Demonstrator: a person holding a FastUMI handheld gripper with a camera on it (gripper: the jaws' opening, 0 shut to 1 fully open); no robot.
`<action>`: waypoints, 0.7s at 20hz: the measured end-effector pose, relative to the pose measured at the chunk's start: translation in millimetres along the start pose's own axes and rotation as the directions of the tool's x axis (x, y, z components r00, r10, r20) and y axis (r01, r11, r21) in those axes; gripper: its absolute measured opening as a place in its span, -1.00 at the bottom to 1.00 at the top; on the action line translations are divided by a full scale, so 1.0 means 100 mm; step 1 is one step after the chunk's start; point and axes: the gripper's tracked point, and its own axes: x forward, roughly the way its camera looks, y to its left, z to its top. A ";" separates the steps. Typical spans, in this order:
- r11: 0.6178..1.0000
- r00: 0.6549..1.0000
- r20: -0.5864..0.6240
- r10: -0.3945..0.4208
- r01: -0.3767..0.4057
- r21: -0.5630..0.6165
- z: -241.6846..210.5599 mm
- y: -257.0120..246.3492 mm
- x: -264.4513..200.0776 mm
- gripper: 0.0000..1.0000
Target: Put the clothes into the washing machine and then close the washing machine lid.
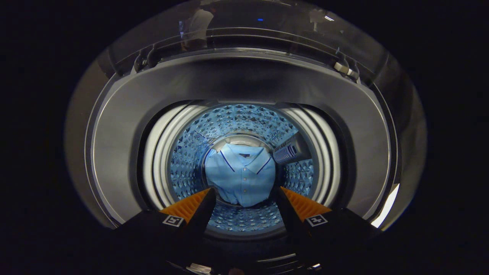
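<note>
So the gripper (244,196) was pointed straight down into the washing machine (114,160), fingers (191,204) spread wide apart and holding nothing. The light blue polo shirt (240,175) was already lying at the bottom of the drum (191,149), well beyond the fingertips and showing in the gap between them, collar away from the gripper. A ribbed white filter thing (286,152) sat on the drum wall just right of the shirt. The glass lid (267,23) stood open past the far rim.
</note>
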 end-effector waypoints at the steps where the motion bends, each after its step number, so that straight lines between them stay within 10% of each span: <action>1: 1.000 1.000 0.019 0.002 -0.002 0.010 0.04 0.00 -0.05 0.99; 14: 0.996 0.917 0.397 -0.046 0.011 0.089 1.28 -0.21 -1.54 0.98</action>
